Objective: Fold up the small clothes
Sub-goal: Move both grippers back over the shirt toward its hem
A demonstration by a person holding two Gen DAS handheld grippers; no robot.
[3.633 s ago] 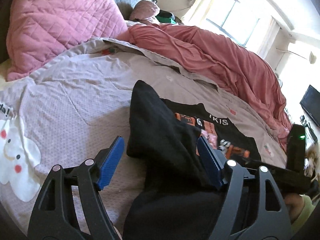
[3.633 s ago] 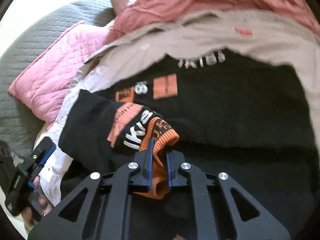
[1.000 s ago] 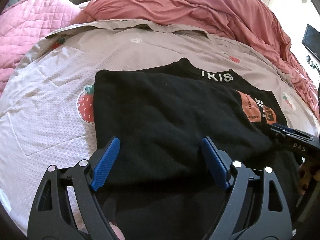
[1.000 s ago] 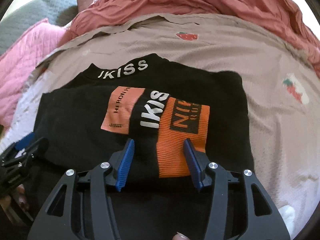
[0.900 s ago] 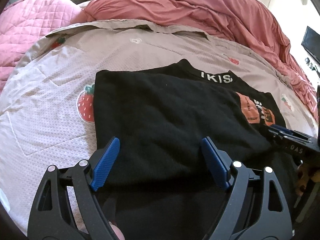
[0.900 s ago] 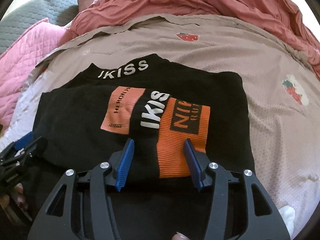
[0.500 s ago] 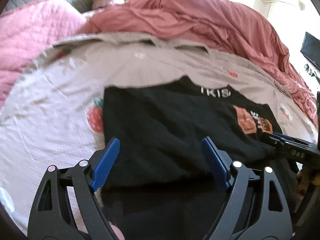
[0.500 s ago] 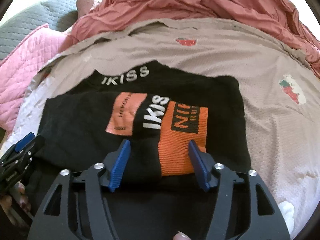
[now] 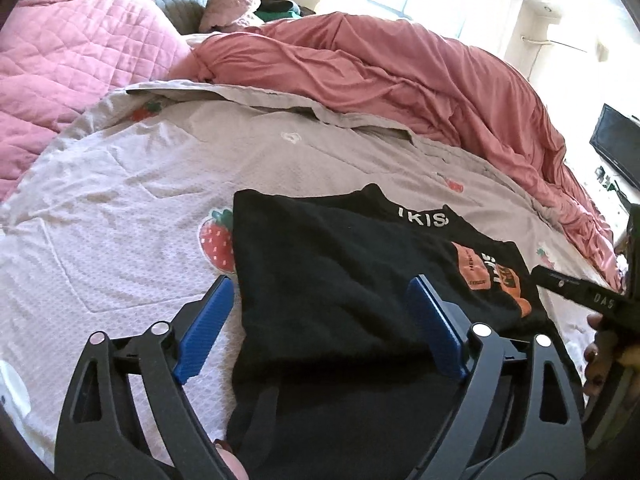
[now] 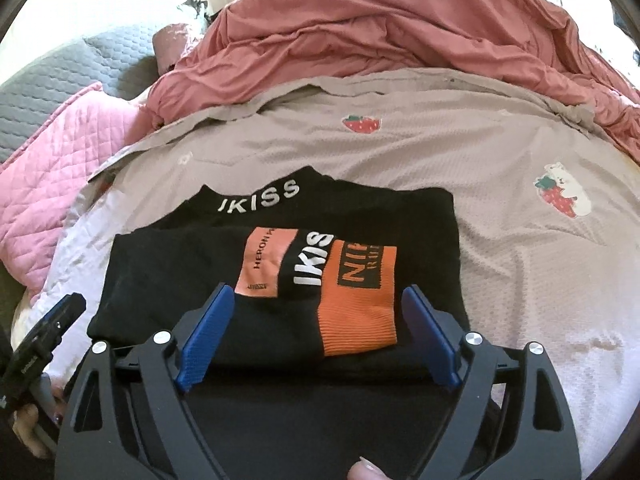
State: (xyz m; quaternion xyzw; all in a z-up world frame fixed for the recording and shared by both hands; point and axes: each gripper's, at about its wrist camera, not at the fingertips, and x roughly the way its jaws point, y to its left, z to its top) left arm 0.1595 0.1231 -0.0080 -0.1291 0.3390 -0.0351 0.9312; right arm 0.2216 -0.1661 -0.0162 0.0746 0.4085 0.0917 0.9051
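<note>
A black sweater [image 9: 340, 280] with white "IKISS" lettering and orange patches lies on the bed, its sleeves folded in over the body; it also shows in the right wrist view [image 10: 280, 272]. The orange-cuffed sleeve [image 10: 356, 300] lies flat on top. My left gripper [image 9: 320, 328] is open and empty above the sweater's left near part. My right gripper [image 10: 316, 332] is open and empty above the near edge, its blue pads [image 10: 204, 336] either side of the orange cuff. The right gripper also shows at the right edge of the left wrist view [image 9: 580, 288].
The sweater rests on a pale strawberry-print sheet [image 9: 120, 184]. A red-pink duvet [image 9: 400, 72] is bunched along the far side. A pink quilted pillow [image 9: 72, 60] lies far left. A dark screen [image 9: 616, 144] stands at far right.
Since 3.6 s ago the right gripper let go of the orange-cuffed sleeve, which now lies flat. Both grippers have drawn back and tilted up a little; the right one opened wider.
</note>
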